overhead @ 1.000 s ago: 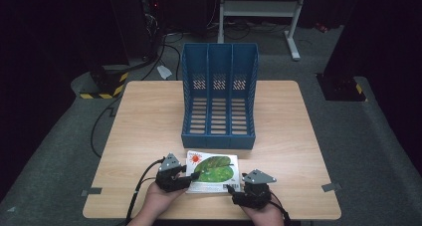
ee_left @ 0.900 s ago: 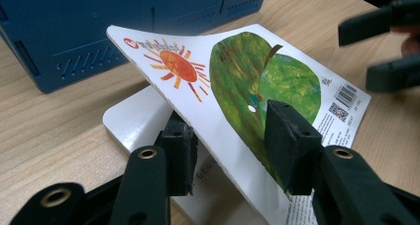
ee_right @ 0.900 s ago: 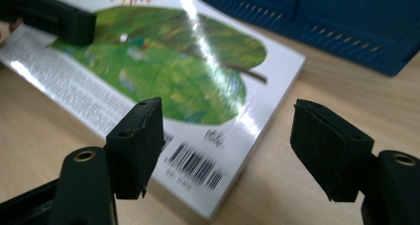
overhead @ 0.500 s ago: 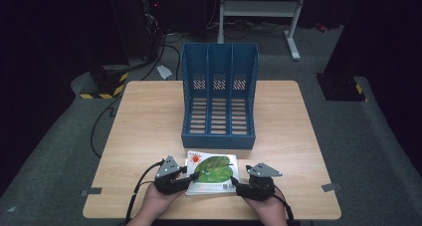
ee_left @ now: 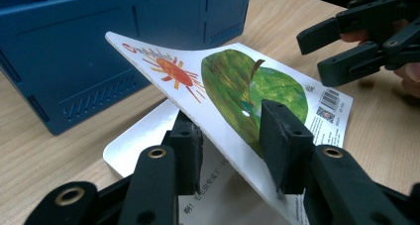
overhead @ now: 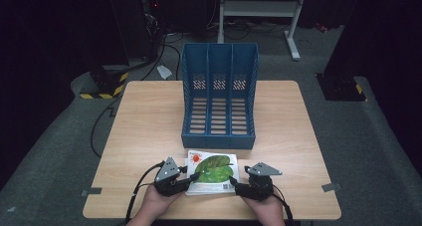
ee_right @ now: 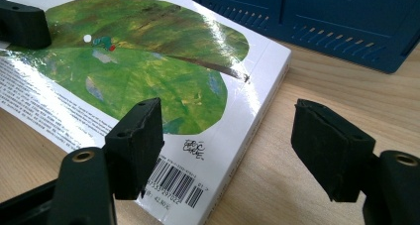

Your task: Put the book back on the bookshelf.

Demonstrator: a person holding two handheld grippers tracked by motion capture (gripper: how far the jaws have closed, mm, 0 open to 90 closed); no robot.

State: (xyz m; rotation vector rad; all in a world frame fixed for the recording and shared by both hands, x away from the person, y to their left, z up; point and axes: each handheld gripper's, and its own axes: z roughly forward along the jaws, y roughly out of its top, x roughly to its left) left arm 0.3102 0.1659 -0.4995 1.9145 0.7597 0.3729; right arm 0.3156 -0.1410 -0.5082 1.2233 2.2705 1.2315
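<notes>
Dark room all around, grey carpet with cables on the floor, and a light wooden table [overhead: 149, 131] in the middle of it. On the table stands a blue three-slot file rack [overhead: 219, 94], open side up toward the camera, and just in front of it lies a picture book [overhead: 213, 172] with a big green leaf and a red sun on the cover, barcode near one corner. The book sits near the person's edge of the table, between the two grippers. The left gripper [overhead: 188, 179] has clamped onto the cover: in the left gripper view one pad [ee_left: 286, 143] sits on top of the leaf picture and the other is underneath, and the cover is peeled up at an angle so you can see the white page with some printed text below it. The rest of the book lies flat on the wood. The right gripper [overhead: 236, 187] is at the opposite corner, jaws spread wide; in its own view one jaw overlaps the barcode corner and the other is out over bare table, so it straddles the spine edge, though I honestly can't tell if that jaw is touching the book or just hovering above it. Both hands come in from the bottom of the high view.
</notes>
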